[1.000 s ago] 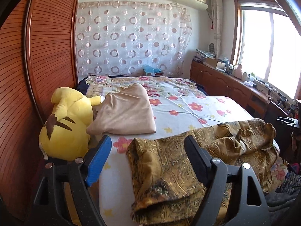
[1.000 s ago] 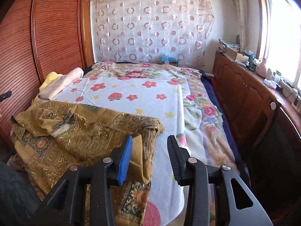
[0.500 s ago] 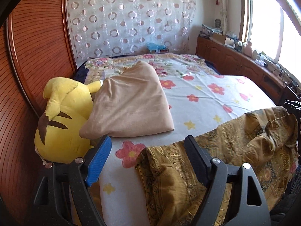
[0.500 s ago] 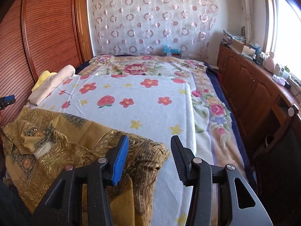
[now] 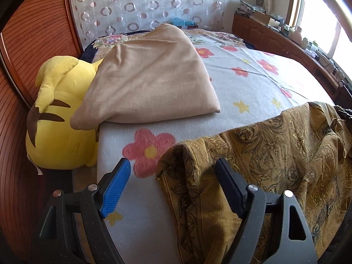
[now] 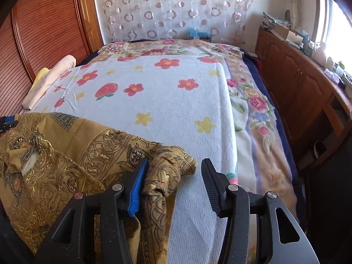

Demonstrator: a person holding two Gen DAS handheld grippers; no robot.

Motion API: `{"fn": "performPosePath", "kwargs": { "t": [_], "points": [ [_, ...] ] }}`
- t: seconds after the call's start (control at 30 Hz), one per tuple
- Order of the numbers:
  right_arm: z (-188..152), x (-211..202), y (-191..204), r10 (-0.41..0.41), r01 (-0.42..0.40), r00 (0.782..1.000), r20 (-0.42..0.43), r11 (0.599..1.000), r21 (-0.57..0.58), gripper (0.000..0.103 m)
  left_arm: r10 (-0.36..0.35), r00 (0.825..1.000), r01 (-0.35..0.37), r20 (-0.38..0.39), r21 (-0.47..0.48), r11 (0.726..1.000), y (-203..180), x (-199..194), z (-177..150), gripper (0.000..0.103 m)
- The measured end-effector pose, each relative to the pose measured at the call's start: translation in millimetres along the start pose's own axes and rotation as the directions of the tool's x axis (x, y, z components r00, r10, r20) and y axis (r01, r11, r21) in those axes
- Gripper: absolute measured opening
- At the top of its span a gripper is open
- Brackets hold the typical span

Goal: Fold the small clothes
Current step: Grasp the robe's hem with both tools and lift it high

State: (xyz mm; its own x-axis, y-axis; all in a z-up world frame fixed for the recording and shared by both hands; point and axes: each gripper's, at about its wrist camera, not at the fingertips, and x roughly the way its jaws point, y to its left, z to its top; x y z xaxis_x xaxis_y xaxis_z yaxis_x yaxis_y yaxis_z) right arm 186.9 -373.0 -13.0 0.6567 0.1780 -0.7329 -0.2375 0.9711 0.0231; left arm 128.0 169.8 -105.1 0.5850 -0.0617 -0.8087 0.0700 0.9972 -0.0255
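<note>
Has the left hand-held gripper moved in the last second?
Yes. The left hand-held gripper advanced toward the headboard curtain; the yellow plush looms larger.

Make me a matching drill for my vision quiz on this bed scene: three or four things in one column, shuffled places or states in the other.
Things:
1. golden patterned garment
2. beige folded cloth
3. yellow plush toy
4. right gripper

States:
A. wedged between bed and wooden wall
B. open, garment corner between its fingers
C. draped over the bed's near edge
D. lying partly over the plush

Pairs: 1-C, 2-D, 3-A, 4-B
</note>
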Motion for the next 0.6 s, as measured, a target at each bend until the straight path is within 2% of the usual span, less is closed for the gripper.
{"fn": "performPosePath", "kwargs": {
  "t": [0.17, 0.23, 0.37, 0.43, 0.47, 0.5, 0.6],
  "points": [
    [5.7, 3.3, 1.4, 0.01, -0.01, 1.0, -0.017, 1.0, -0.001, 0.053, -0.037, 0.999, 0.037, -0.002, 0.009, 0.999, -3.9, 2.2, 2.4, 0.079],
    [7.3, 4.1, 2.4, 0.011, -0.011, 1.0, -0.019, 1.0, -0.002, 0.053, -0.051, 0.999, 0.051, -0.006, 0.026, 0.998, -7.9, 3.1, 4.0, 0.075],
    [4.1, 8.9, 2.2, 0.031, -0.031, 0.999, -0.02, 0.999, -0.014, 0.053, -0.068, 0.998, 0.068, -0.009, 0.051, 0.996, -13.0, 1.0, 5.8, 0.059],
    [1.8, 9.5, 3.8, 0.039, -0.04, 0.999, -0.021, 0.999, -0.027, 0.044, -0.084, 0.996, 0.085, -0.01, 0.061, 0.995, -14.4, -0.6, 6.1, 0.043],
    [1.1, 8.3, 5.7, 0.059, -0.06, 0.998, -0.023, 0.998, -0.038, 0.03, -0.105, 0.994, 0.105, -0.013, 0.069, 0.992, -16.4, -1.8, 5.8, 0.029],
    [0.4, 7.9, 8.0, 0.079, -0.08, 0.997, -0.026, 0.996, -0.047, 0.016, -0.118, 0.993, 0.12, -0.021, 0.083, 0.989, -20.4, -3.9, 5.1, 0.018],
    [-5.4, -5.0, 14.7, 0.072, -0.07, 0.997, 0.021, 0.995, -0.064, 0.011, -0.09, 0.996, 0.086, 0.025, 0.12, 0.989, -31.0, -20.9, 1.1, 0.012]
  ]
}}
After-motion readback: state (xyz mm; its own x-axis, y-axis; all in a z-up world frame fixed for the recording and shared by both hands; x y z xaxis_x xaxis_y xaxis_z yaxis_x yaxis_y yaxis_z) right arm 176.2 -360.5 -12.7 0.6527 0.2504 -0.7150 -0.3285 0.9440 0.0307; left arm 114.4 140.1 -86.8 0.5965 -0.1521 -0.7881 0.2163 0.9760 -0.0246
